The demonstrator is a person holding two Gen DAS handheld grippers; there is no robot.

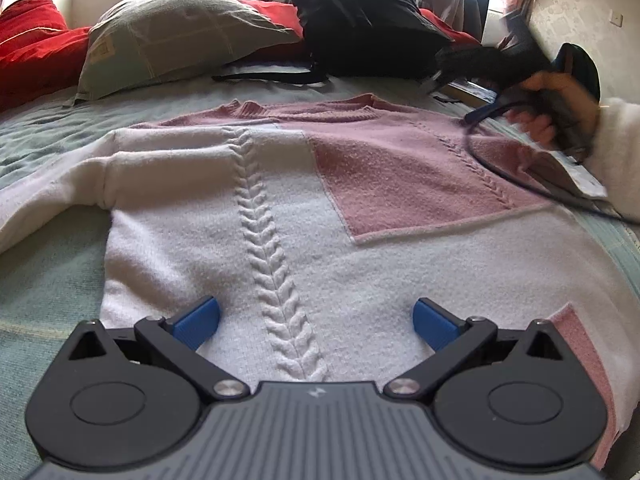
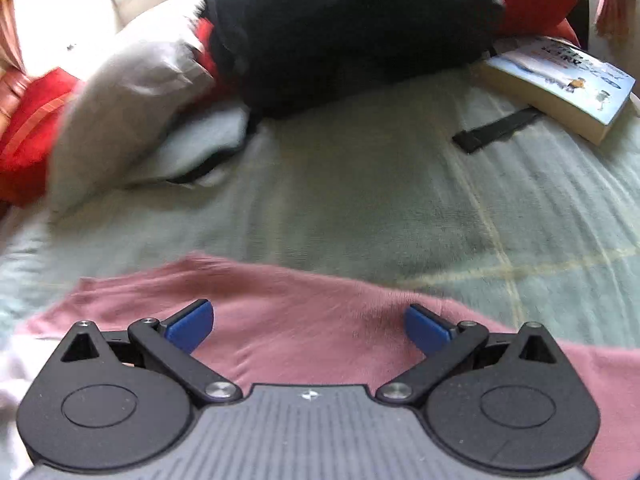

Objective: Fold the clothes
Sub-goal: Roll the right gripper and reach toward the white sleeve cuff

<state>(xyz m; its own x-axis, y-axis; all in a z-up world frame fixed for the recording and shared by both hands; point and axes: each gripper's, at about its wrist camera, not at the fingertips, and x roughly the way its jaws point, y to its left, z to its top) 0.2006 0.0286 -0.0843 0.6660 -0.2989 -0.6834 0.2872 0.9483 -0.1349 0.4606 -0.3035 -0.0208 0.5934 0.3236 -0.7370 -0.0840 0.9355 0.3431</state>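
- Left wrist view: my left gripper (image 1: 316,322) hangs low over the sweater's pale lower part with its blue fingers spread wide, holding nothing.
- The sweater (image 1: 304,208) lies flat on the green bedspread (image 1: 44,280), pink across the top and one sleeve folded over the chest; the cable-knit braid (image 1: 264,232) runs between my fingers.
- Far right, my hand (image 1: 556,108) grips the blurred right gripper above the pink shoulder.
- A grey pillow (image 1: 172,36) and black backpack (image 1: 360,12) sit beyond the collar.
- Right wrist view: my right gripper (image 2: 308,328) is open and empty above the sweater's pink edge.
- A book (image 2: 560,84) lies on the bedspread, well apart.
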